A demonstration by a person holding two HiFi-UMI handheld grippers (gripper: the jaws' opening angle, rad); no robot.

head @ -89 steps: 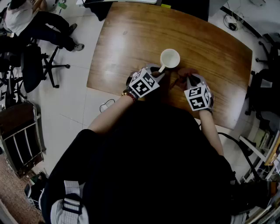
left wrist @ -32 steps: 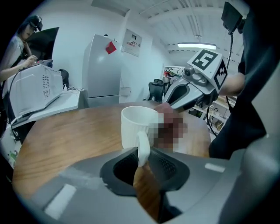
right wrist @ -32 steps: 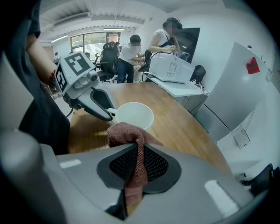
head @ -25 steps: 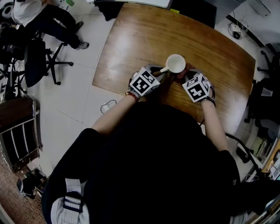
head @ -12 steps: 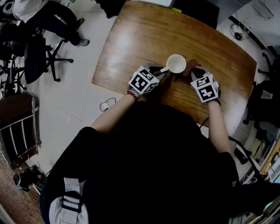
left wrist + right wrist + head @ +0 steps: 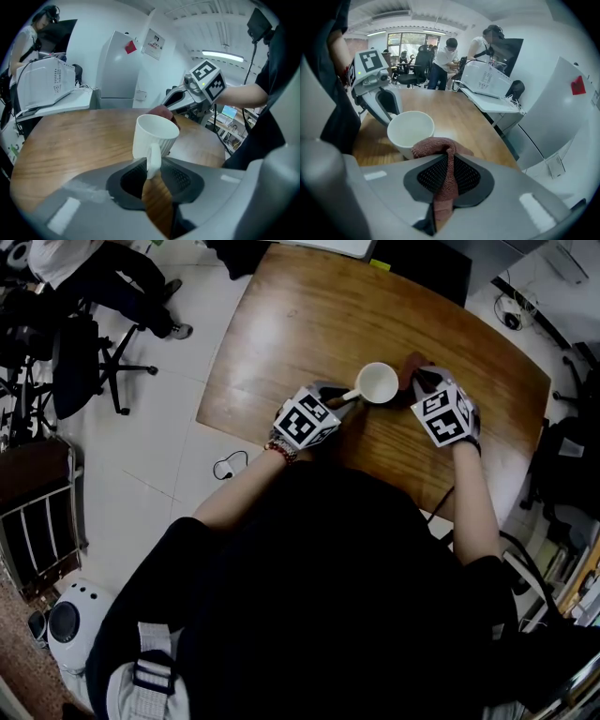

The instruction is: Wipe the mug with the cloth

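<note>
Now | left gripper (image 6: 151, 171) opening, mug (image 6: 154, 136) handle between jaws | right gripper (image 6: 449, 157) clamps cloth (image 6: 431, 146) beside mug

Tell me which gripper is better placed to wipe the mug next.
Right. The right gripper is shut on the cloth, which is bunched right beside the mug. The left gripper has no cloth; its jaws are opening around the handle.

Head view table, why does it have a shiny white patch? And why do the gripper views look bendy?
Head view: light glares off the glossy wooden table. Left gripper view, right gripper view: wide-angle lenses curve straight edges and darken the corners.
</note>
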